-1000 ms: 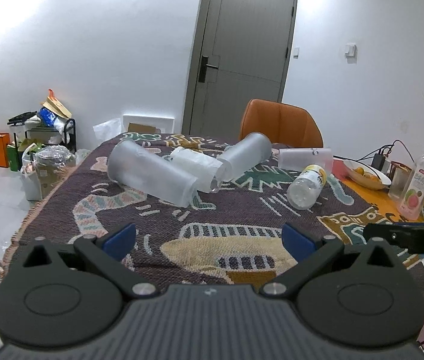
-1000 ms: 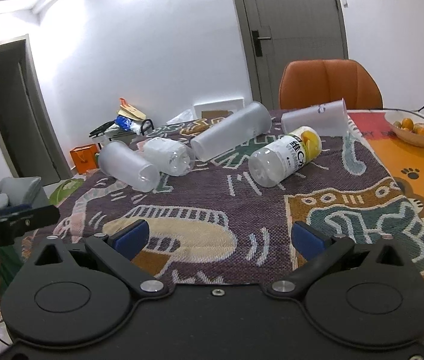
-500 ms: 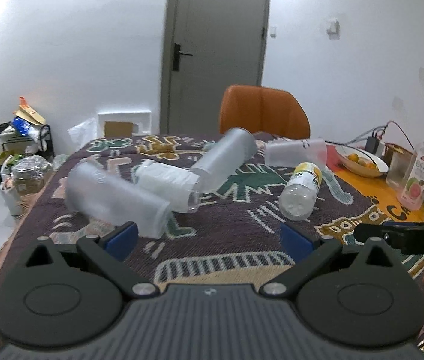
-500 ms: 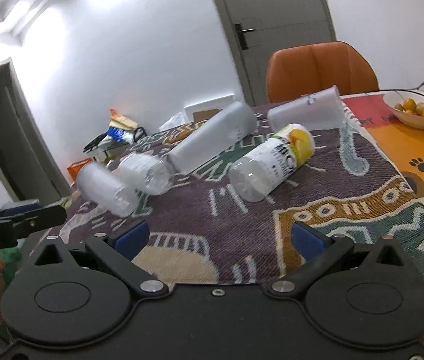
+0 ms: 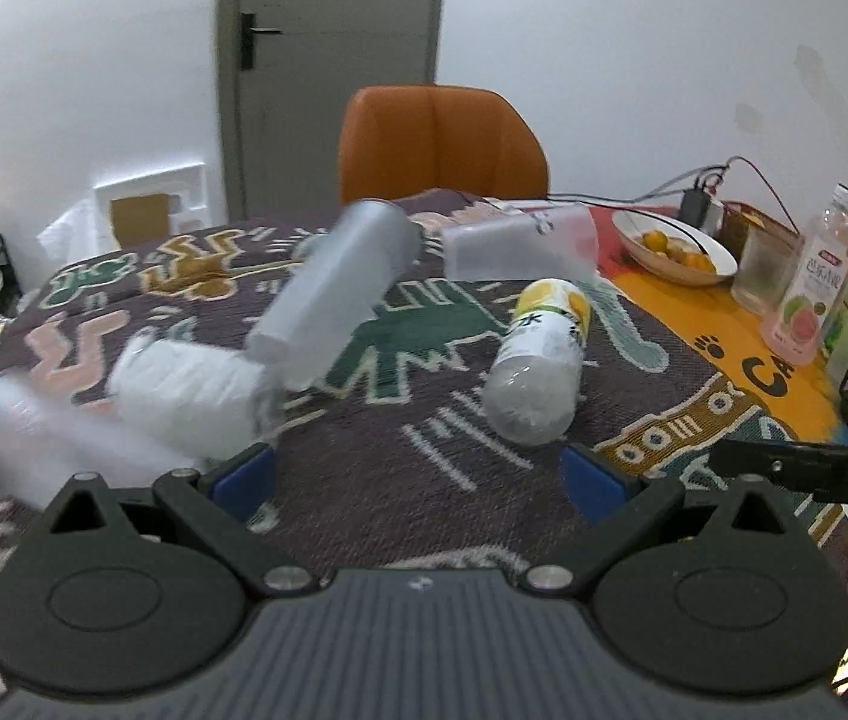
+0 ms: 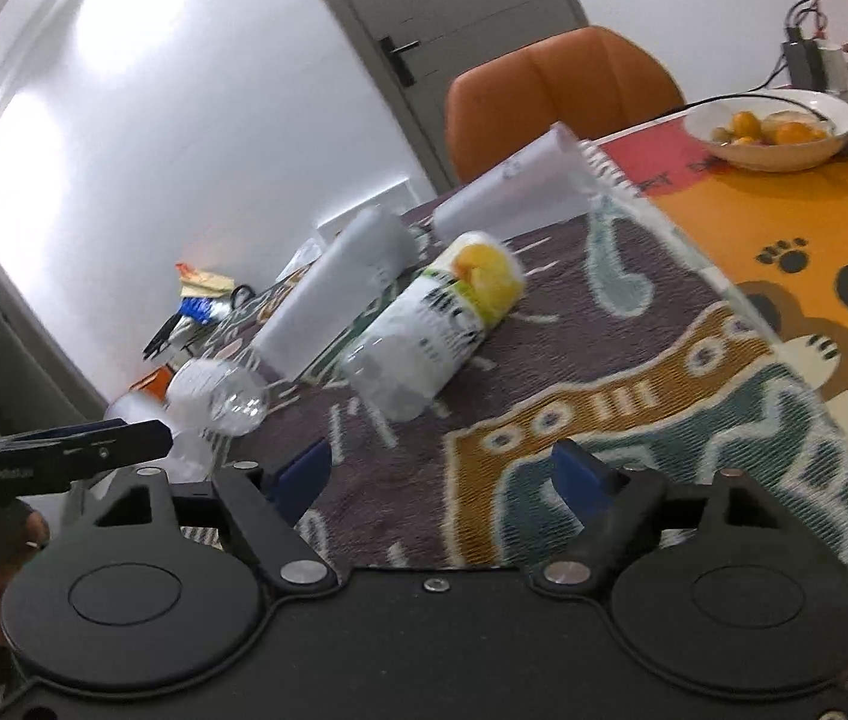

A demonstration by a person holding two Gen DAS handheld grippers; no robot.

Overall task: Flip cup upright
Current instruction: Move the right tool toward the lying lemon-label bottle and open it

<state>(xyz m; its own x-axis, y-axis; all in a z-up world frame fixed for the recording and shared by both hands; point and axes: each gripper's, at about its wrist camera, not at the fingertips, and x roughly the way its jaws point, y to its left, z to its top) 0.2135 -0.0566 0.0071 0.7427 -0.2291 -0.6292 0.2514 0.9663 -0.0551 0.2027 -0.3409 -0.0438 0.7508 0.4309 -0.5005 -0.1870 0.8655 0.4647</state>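
Several frosted plastic cups lie on their sides on the patterned cloth: a tall one (image 5: 333, 294) (image 6: 333, 294), a far one (image 5: 517, 243) (image 6: 520, 189), a ribbed one (image 5: 189, 396) (image 6: 219, 396) and a near-left one (image 5: 39, 444). A labelled cup with a yellow print (image 5: 538, 366) (image 6: 436, 336) lies nearest the middle. My left gripper (image 5: 417, 480) is open and empty, short of the cups. My right gripper (image 6: 448, 474) is open and empty, just short of the labelled cup.
An orange chair (image 5: 442, 144) stands behind the table. A bowl of fruit (image 5: 673, 246) (image 6: 772, 132), a glass (image 5: 763, 264), a juice bottle (image 5: 814, 282) and cables sit at the right. Clutter lies on the floor at the left (image 6: 201, 300).
Both grippers have moved forward toward the cups and swung; the right one has tilted and come close to the labelled cup. The cups have not moved.
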